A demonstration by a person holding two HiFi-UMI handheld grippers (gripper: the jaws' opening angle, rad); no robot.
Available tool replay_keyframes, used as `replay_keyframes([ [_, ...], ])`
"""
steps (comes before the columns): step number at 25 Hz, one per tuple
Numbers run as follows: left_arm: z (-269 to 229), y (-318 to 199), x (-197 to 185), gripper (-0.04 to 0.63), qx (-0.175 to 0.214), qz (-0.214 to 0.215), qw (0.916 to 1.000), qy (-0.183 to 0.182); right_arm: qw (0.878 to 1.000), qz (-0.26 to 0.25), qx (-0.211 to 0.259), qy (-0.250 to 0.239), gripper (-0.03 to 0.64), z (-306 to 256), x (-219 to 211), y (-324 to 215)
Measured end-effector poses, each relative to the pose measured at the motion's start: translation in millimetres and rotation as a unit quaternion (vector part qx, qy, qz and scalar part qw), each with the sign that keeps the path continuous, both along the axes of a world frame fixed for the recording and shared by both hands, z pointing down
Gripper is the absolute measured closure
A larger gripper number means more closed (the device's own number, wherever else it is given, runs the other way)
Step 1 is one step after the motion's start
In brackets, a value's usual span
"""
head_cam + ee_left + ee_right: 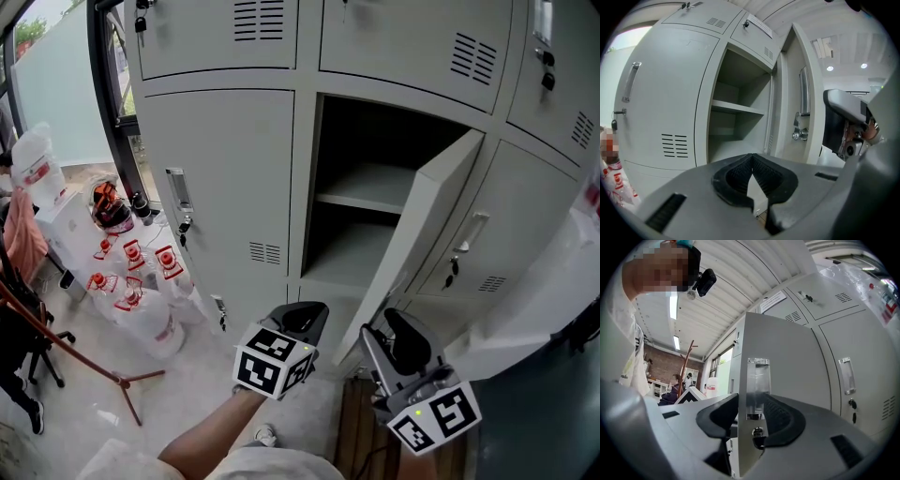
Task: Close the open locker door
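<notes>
The grey locker's open door (422,225) swings out to the right of its empty compartment (366,187), which holds one shelf. My right gripper (398,328) is at the door's lower free edge. In the right gripper view the door (787,357) runs edge-on between the jaws of that gripper (750,399), with its recessed handle (758,380) and lock (756,431) in the gap. The jaws stand wide and do not visibly press on it. My left gripper (305,314) hangs below the compartment, shut with nothing in it. Its tips (751,157) meet, pointing at the opening (736,117) and the door's inner face (806,93).
Closed locker doors stand on the left (225,178) and right (506,234), with more above. Several large water bottles (141,291) sit on the floor at the left, beside a wooden stand's leg (66,342). The person holding the grippers (623,348) fills the right gripper view's left.
</notes>
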State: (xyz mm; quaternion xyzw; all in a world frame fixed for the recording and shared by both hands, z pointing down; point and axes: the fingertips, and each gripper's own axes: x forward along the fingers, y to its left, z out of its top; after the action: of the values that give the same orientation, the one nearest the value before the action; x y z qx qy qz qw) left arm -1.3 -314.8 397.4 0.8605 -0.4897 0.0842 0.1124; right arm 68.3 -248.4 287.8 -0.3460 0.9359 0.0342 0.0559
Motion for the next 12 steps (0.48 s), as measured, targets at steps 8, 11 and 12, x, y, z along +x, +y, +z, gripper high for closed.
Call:
replay_keyframes([
  [8, -1, -3, -33, 0.588, 0.001, -0.027, 0.9996, 0.001, 1.000, -0.020, 0.002, -0.001, 0.480, 0, -25, -13],
  [11, -1, -4, -48, 0.589, 0.002, -0.039, 0.9993, 0.002, 1.000, -0.024, 0.003, 0.001, 0.488, 0, -35, -19],
  [12, -2, -5, -53, 0.588, 0.003, -0.042, 0.9991, 0.002, 1.000, -0.025, 0.004, 0.003, 0.494, 0, -38, -21],
])
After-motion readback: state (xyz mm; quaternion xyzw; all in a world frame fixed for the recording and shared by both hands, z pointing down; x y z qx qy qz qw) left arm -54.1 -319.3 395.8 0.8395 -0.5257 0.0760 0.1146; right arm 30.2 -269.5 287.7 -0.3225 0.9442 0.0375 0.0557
